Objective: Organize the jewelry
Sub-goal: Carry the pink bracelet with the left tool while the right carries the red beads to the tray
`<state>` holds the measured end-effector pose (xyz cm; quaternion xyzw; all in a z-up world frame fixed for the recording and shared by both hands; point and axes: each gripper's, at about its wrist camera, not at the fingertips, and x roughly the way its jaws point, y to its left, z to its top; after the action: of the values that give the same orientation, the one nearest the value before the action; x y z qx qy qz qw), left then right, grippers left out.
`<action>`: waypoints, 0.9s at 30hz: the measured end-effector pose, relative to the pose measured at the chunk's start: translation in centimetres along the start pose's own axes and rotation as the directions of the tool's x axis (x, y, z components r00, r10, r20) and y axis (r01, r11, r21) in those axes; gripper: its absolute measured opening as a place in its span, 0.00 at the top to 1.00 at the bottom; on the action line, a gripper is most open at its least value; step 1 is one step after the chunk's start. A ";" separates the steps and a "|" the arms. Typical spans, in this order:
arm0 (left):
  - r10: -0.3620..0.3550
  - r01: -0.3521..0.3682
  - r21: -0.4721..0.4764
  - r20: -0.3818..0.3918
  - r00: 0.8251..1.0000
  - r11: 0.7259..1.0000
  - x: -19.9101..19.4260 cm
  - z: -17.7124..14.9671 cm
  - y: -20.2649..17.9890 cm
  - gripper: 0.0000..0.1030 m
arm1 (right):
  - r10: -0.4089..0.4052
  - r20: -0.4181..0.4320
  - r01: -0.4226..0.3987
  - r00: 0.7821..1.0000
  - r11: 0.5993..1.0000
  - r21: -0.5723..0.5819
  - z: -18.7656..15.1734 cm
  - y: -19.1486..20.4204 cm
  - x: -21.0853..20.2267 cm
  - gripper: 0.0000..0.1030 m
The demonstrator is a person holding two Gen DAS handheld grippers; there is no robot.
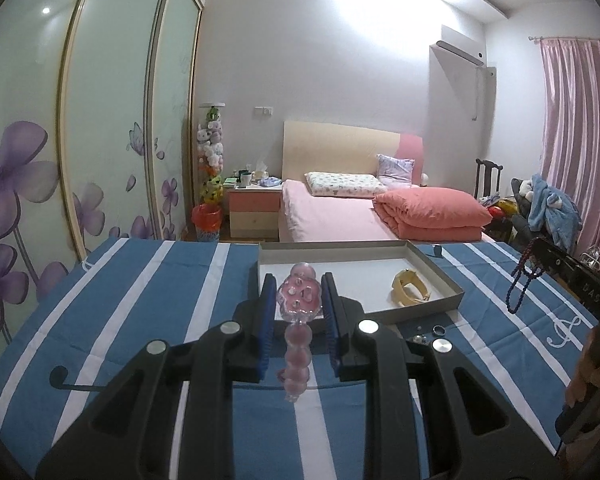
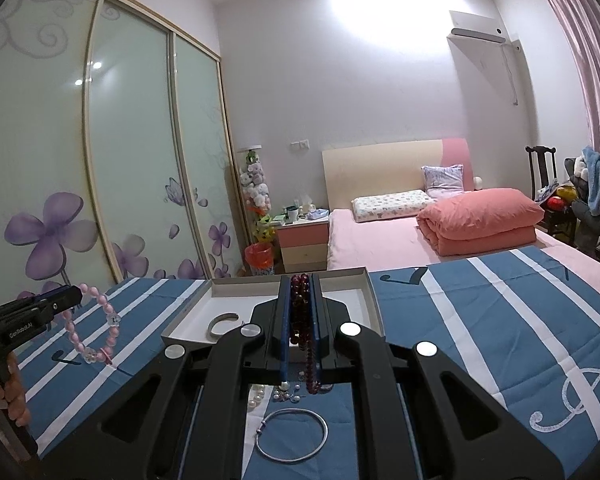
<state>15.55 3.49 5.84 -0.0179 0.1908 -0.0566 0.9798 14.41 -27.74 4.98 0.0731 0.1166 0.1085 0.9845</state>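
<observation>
**Two bead strands hanging over the cloth, box not yet reached**

The left hand-held gripper [image 1: 298,312] is pinching a pink bead bracelet [image 1: 298,308] between narrow jaws, the strand drooping toward the camera. The right hand-held gripper [image 2: 300,320] is clamping a dark red bead strand [image 2: 300,312] with its jaws nearly closed, loops dangling below. Both are hovering just short of the shallow grey box [image 1: 440,268], which is already holding a cream bangle [image 1: 410,290].

Risks, as I judge them: round beads may be rolling out of either pinch, and the dangling red loops may be snagging the silver bangle [image 2: 292,436], pearls [image 2: 258,394] or small pieces lying on the striped blue cloth [image 2: 480,320] beneath.

Readable writing: "GenRoboLAI", roughly, along the left hand-held gripper's side in the right wrist view; "UAS", partly legible, on the right one.
</observation>
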 end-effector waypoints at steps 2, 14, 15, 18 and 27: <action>-0.003 0.003 0.002 0.002 1.000 1.000 0.0 0.0 -0.1 0.78 | 0.001 0.003 -0.001 1.000 1.000 0.001 0.0 0.0 0.0 0.91; -0.033 0.033 0.001 0.013 0.999 0.999 1.8 1.2 -1.0 0.78 | 0.023 0.034 -0.023 0.999 1.000 -0.007 1.4 0.5 1.5 0.91; -0.038 0.038 0.000 0.013 0.999 0.999 2.1 1.3 -1.1 0.78 | 0.027 0.033 -0.027 0.999 1.000 -0.003 1.5 0.4 1.9 0.91; -0.044 0.044 0.002 0.011 0.999 0.999 3.5 1.9 -1.7 0.78 | 0.030 0.034 -0.030 0.999 1.000 0.005 1.8 0.3 2.8 0.91; -0.038 0.038 0.012 0.012 0.999 0.999 8.0 3.5 -2.7 0.78 | 0.025 0.042 -0.024 0.999 0.999 -0.023 2.3 0.2 6.7 0.91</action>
<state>23.95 -0.08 6.21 -0.0159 0.1839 -0.0761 0.9799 21.29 -26.27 5.83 0.0659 0.0939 0.1203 0.9861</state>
